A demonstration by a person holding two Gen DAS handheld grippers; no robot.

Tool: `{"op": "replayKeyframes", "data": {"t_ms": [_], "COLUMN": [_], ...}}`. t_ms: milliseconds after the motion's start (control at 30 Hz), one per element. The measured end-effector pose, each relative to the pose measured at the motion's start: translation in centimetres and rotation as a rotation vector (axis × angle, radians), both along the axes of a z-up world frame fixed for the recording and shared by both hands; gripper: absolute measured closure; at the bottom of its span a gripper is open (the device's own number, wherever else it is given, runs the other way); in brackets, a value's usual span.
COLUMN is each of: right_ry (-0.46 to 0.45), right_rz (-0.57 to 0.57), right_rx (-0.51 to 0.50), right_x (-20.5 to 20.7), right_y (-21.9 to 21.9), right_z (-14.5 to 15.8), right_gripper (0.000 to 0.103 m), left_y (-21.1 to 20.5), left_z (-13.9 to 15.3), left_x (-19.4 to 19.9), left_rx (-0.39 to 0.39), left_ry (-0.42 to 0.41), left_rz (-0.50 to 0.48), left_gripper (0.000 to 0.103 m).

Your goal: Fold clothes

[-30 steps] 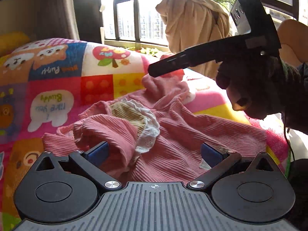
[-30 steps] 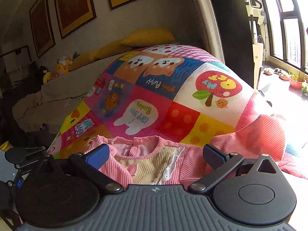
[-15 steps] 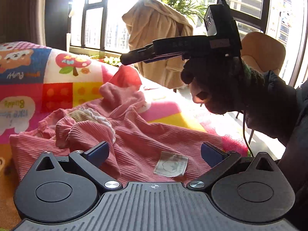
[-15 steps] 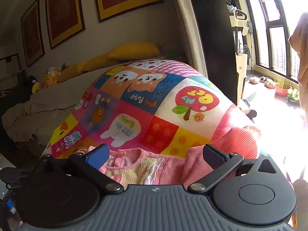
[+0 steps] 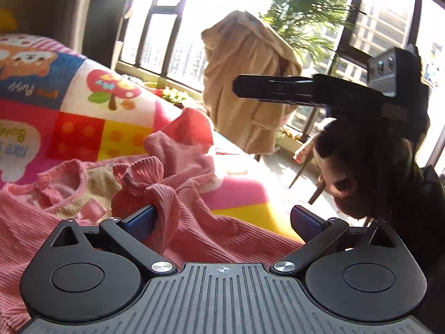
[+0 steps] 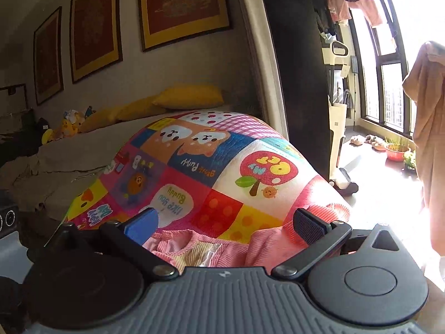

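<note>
Pink ribbed garment (image 5: 211,231) lying crumpled on patchwork blanket (image 5: 78,128), now bunched against left gripper (image 5: 222,217), jaws wide, nothing clamped. Right gripper (image 6: 225,222) lifted clear, spread too, probably empty. Fold barely begun. Blanket edge near right; open room far left.

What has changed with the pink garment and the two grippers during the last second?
The left gripper swung right along the pink garment; bunched cloth now lies against its left finger. The right gripper rose and looks further over the blanket. Both stayed open, gripping nothing.
</note>
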State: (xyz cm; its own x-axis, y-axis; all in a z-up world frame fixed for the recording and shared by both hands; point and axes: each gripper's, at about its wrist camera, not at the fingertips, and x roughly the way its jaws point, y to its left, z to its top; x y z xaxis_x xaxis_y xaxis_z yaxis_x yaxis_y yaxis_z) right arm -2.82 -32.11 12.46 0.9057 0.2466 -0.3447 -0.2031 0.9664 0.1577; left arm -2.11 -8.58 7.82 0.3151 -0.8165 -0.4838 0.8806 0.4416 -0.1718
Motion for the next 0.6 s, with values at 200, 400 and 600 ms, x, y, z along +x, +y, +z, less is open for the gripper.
{"op": "replayKeyframes", "data": {"t_ms": [200, 400, 600], "right_ry": [0.109, 0.213, 0.186], "right_rz": [0.023, 0.198, 0.291], "right_rx": [-0.004, -0.268, -0.658], "right_x": [0.2, -1.8, -2.7], "right_y": [0.2, 5.3, 11.8], "right_z": [-1.7, -5.0, -9.0], "right_gripper": [0.000, 0.000, 0.000], "left_y": [2.1, 5.1, 7.9], "left_z": [-1.8, -3.6, -4.3], "left_x": [-1.4, -1.5, 0.4], "left_rx": [0.150, 0.266, 0.383], "left_ry": [0.025, 0.075, -0.003], "left_rz": [0.054, 0.176, 0.395], "left_gripper": [0.000, 0.000, 0.000]}}
